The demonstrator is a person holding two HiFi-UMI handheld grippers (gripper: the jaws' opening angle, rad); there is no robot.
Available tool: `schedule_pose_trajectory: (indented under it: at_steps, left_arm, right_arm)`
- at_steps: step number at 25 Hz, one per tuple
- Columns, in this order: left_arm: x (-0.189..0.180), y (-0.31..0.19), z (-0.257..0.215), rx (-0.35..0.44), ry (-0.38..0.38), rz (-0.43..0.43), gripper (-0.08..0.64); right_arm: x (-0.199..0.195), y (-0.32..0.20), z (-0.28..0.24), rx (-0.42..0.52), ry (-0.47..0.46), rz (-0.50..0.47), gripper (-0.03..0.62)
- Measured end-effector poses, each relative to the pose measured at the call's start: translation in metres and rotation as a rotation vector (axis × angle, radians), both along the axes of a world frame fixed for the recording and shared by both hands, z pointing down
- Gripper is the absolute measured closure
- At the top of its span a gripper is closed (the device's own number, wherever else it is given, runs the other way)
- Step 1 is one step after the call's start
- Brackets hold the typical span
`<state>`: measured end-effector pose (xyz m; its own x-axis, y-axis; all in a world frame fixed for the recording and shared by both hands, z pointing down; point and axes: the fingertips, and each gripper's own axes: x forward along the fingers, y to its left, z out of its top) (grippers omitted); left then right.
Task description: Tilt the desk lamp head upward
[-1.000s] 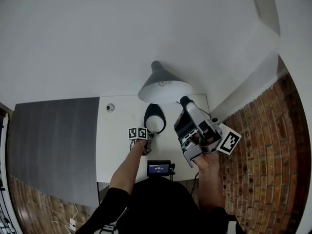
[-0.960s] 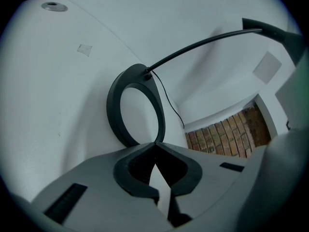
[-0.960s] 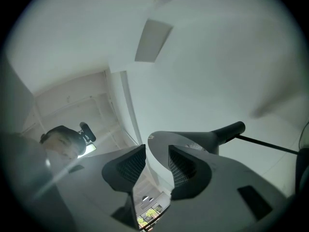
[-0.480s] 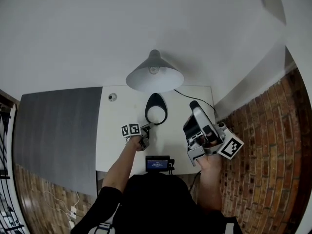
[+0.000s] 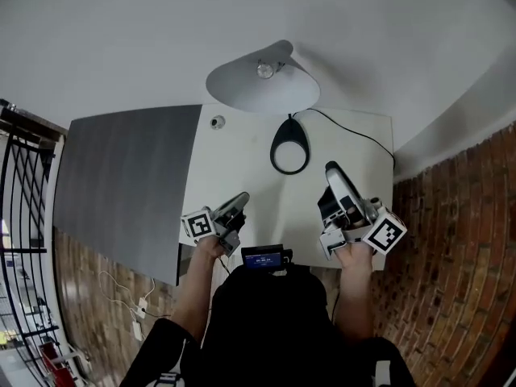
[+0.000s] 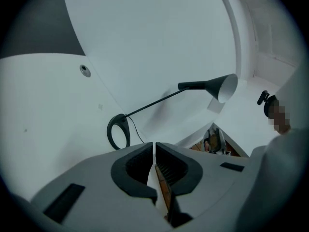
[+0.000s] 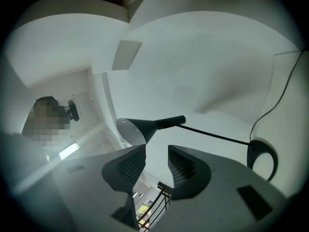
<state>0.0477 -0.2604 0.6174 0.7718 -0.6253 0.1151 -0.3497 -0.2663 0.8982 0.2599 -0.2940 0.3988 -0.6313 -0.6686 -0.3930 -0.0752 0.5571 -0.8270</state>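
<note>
The dark cone-shaded desk lamp (image 5: 262, 83) is seen at twelve o'clock on the white desk (image 5: 238, 164), head perhaps already raised. Left tool (image 5: 240, 201) is pinched shut, right tool (image 5: 332, 170) spread, both empty. The lamp could be toppled by a shove.

Soft even daylight, fisheye warping with dark corners, faint shadows.

White wall (image 5: 121, 22), white table (image 5: 242, 160), red brickwork (image 5: 459, 240)
</note>
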Motion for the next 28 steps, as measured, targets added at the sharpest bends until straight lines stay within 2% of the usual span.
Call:
schedule_pose_trajectory:
  at_steps: [4, 10, 14, 18, 23, 28]
  left_arm:
    - [-0.018, 0.026, -0.024, 0.039, 0.047, -0.032, 0.546]
    - [-0.028, 0.052, -0.051, 0.17, 0.045, 0.027, 0.546]
    - [-0.041, 0.084, -0.076, 0.232, 0.124, 0.054, 0.546]
    - [-0.057, 0.126, -0.08, 0.251, 0.188, 0.086, 0.546]
    - [-0.053, 0.166, -0.071, 0.235, 0.228, 0.127, 0.546]
    - [-0.049, 0.197, -0.091, 0.261, 0.224, 0.175, 0.546]
  right_arm:
    - [-0.009, 0.021, 0.02, -0.047, 0.012, 0.004, 0.443]
    - [-0.034, 0.064, 0.023, -0.045, 0.097, 0.035, 0.443]
    - [-0.059, 0.117, 0.022, -0.063, 0.17, 0.066, 0.443]
    - [-0.08, 0.178, 0.028, -0.098, 0.237, 0.109, 0.443]
    - [-0.077, 0.235, 0.045, -0.165, 0.267, 0.171, 0.443]
    - [-0.083, 0.257, 0.035, -0.132, 0.277, 0.181, 0.445]
